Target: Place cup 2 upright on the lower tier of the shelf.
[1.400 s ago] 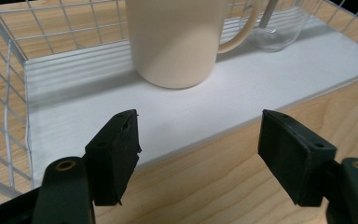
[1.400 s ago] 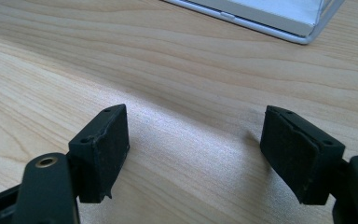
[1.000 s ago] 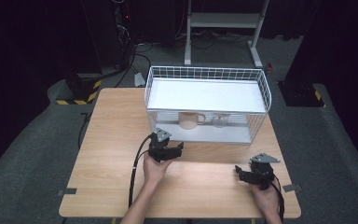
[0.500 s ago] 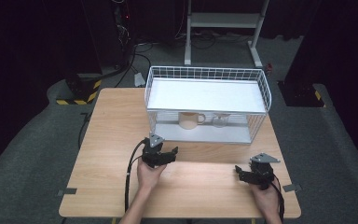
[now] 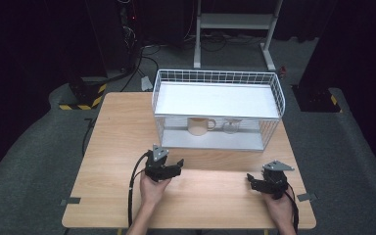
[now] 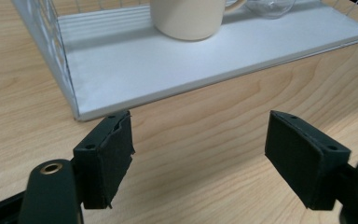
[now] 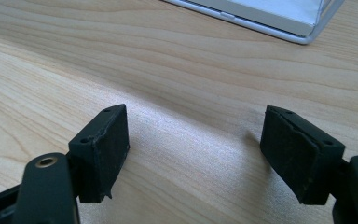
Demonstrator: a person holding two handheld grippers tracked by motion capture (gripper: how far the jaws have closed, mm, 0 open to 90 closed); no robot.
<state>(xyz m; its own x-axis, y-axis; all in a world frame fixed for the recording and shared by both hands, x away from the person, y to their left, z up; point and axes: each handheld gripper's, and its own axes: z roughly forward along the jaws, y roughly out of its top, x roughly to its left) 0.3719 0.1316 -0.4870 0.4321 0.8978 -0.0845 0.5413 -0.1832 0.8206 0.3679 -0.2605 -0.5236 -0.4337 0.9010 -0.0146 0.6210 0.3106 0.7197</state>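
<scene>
Jaws of the left gripper (image 5: 176,164), just opening wider, hold nothing near the table's (image 5: 112,147) front edge, facing the mug (image 5: 198,126); right gripper (image 5: 250,180) gapes empty.

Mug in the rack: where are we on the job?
Looks done: the mug stands upright on the wire rack's lower shelf, beside a glass. In hand: nothing; the left gripper sits on the table with empty jaws that have just been opening. The right gripper rests open. Left: can't tell.
</scene>
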